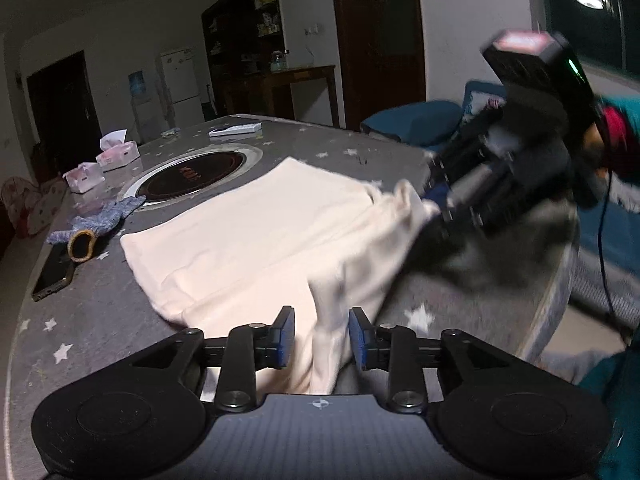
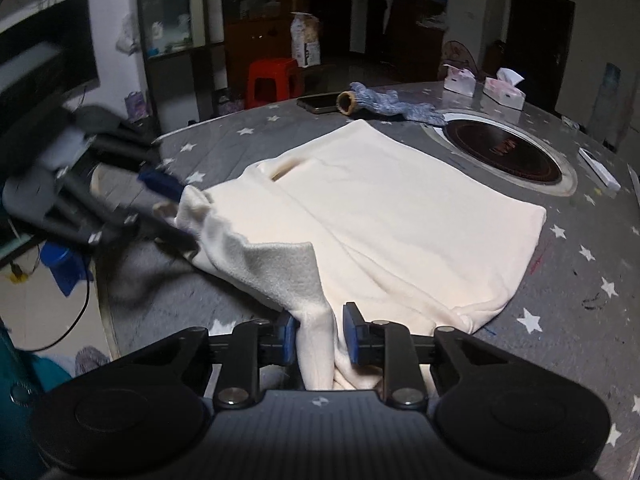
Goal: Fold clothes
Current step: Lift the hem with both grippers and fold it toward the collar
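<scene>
Item: cream garment [image 1: 256, 232], lying mostly flat on the grey star-patterned desk [image 1: 100, 312], its far edge just beside the round inset hotplate [image 1: 196, 178]. Near corners are bunched and lifted off the surface.

Left hand-held gripper [image 1: 322, 338]: a ridge of the cloth runs up between the blue pads [image 1: 285, 340]; a gap shows at the right pad, so the grip reads as loose, not clamped.

Right hand-held gripper [image 2: 320, 334]: a bunched corner stands between the pads, touching the left one; whether it is pinched firmly cannot be told.

Other contents: blue knitted sock [image 2: 384, 102], phone [image 2: 318, 102], two tissue boxes [image 1: 116, 152].

Handling note (judgement): secure both corners before lifting; take single-layer hem, not a wad; raise both sides evenly and keep the edge taut, so the fold lands square and clear of the hotplate.
</scene>
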A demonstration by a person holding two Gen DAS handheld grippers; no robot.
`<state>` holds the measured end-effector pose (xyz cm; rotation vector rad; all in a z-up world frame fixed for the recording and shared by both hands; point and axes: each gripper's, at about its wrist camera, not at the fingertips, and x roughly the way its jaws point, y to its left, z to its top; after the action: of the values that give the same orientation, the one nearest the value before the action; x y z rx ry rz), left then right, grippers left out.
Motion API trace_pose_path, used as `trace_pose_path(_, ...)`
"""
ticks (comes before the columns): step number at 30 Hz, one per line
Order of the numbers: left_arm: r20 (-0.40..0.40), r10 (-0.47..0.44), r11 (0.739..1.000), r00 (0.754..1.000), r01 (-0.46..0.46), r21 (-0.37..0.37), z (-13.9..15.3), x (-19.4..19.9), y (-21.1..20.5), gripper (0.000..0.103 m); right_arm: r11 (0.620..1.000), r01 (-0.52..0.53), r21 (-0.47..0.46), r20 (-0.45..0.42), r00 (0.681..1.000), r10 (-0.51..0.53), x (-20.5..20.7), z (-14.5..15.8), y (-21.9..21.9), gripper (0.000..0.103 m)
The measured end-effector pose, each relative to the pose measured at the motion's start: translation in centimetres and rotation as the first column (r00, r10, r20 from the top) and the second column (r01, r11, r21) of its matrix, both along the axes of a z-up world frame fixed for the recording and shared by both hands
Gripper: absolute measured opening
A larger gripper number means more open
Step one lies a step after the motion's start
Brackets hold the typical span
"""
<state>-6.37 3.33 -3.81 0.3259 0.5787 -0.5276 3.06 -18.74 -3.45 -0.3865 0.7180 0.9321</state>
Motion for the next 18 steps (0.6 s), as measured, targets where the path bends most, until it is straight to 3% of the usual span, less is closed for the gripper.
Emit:
trace_pose_path(7,0.015,-0.003,0.995,1.000,0.002,0.096,-1.2,-0.8,0.3,0.034,0.999,0.035,0.011,0.003,0.999,-0.035,0.8,0.0,0.2,0.020)
trace_pose_path(11,0.018,-0.009,0.997,1.000,0.007,0.081,-1.1,-0.8,0.7,0.013,0.999,0.033,0.006,0.029,0.999,-0.033,-0.1,-0.2,0.2,0.016)
trace_pose_path(18,0.018,0.004,1.000,1.000,-0.004,0.001,0.3,-1.6,1.3,0.010,0.998,0.046,0.034,0.039,0.998,-0.047,-1.1,0.1,-0.5,0.012)
